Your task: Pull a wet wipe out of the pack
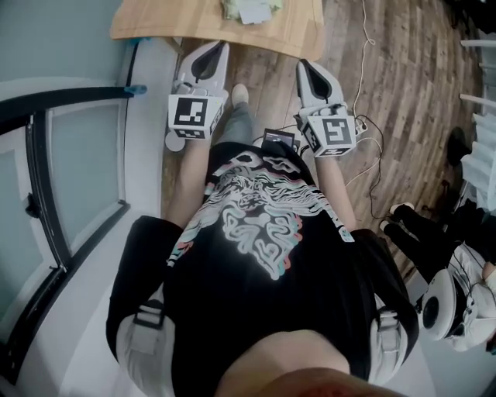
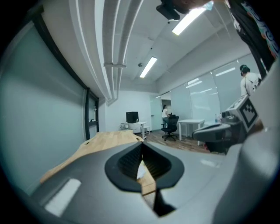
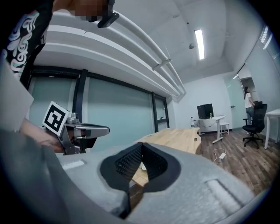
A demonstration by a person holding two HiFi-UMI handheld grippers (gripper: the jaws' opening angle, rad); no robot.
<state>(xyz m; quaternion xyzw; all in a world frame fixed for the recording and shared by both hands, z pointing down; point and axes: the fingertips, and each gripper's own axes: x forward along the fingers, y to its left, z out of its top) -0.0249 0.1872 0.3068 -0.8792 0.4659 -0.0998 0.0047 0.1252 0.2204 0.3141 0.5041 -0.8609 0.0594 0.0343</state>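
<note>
The pale green wet wipe pack (image 1: 249,9) lies on the wooden table (image 1: 178,23) at the top of the head view, partly cut off by the frame edge. Both grippers are held out side by side in front of my chest, short of the table and apart from the pack. My left gripper (image 1: 220,48) (image 2: 142,145) has its jaws together with nothing held. My right gripper (image 1: 303,65) (image 3: 142,145) also has its jaws meeting at the tip, with nothing in them. In the right gripper view the left gripper (image 3: 85,130) shows at the left.
A glass partition with a black frame (image 1: 46,163) runs along the left. White cables (image 1: 364,70) trail over the wood floor on the right, where another person's shoes (image 1: 403,221) and white gear (image 1: 446,306) sit. Far off stand a desk with a monitor (image 2: 132,117) and an office chair (image 2: 170,127).
</note>
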